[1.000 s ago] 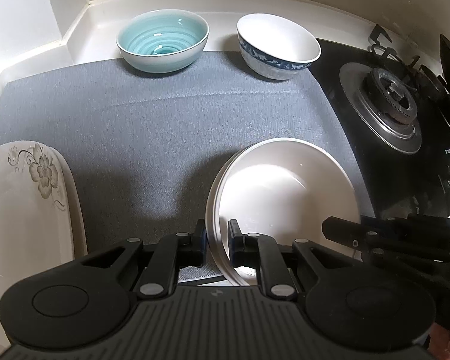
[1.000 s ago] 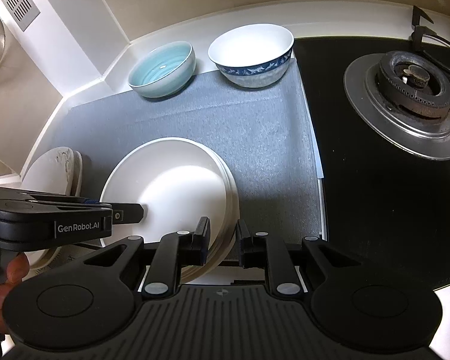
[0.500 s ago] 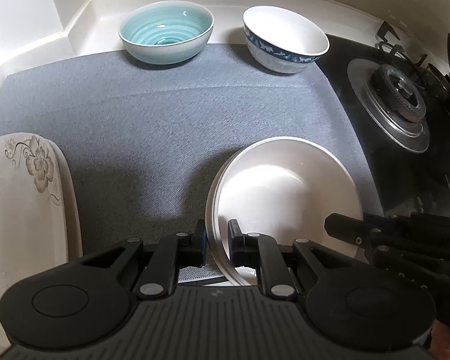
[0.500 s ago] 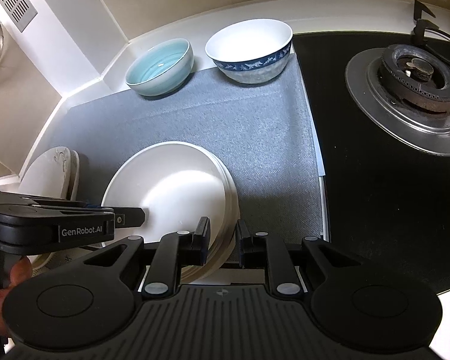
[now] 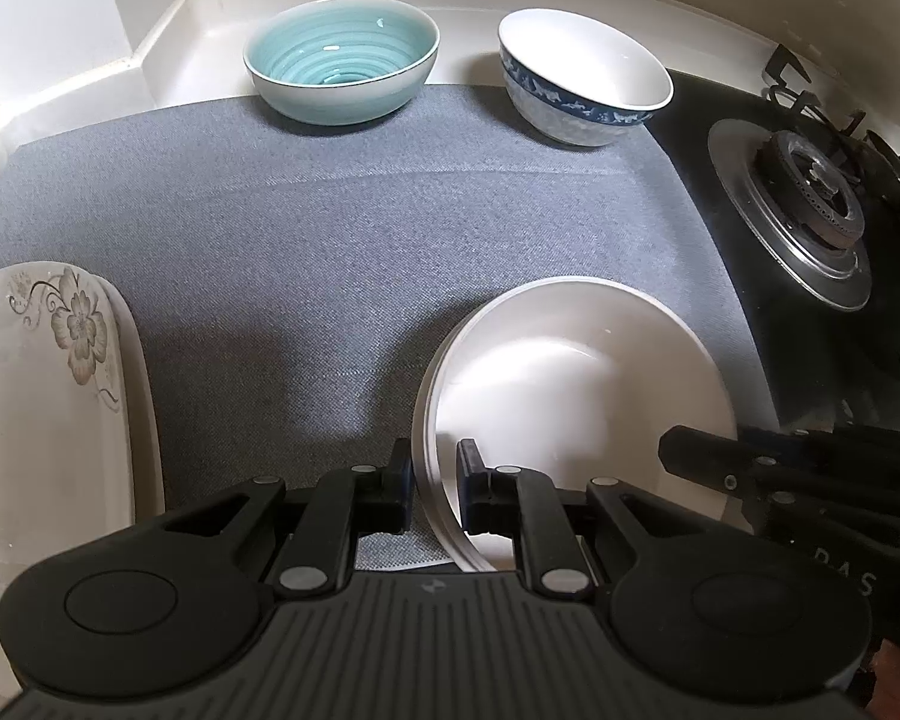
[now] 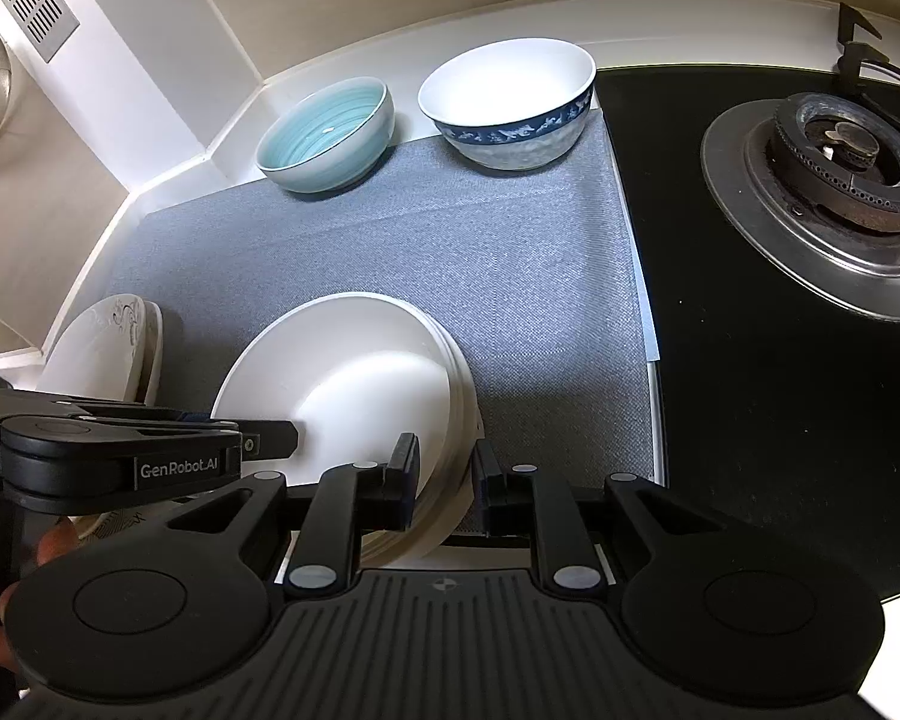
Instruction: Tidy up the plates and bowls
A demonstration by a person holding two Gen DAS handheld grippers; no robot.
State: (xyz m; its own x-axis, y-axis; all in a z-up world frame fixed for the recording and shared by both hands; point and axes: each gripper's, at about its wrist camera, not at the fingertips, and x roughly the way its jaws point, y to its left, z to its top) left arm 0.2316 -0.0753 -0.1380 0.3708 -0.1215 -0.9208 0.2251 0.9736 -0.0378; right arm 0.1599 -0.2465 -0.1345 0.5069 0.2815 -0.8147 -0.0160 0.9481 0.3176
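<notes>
The left tool (image 5: 435, 489) is clenched on the near rim of the stack of white plates (image 5: 576, 384) at lower centre of its frame, and the right tool (image 6: 447, 483) is clenched on the stack's opposite near edge. The stack sits on the grey mat (image 5: 330, 228) covering the desk. The teal bowl (image 5: 342, 57) and blue-banded bowl (image 5: 582, 84) stand along the top, a floral plate (image 5: 42, 396) at left, a gas burner (image 5: 810, 198) at right.

Floral plate (image 5: 42, 396) cut off left.

Home kitchen: gas burner (image 6: 840, 147) on black hob, bowls on grey countertop mat (image 5: 330, 228).
</notes>
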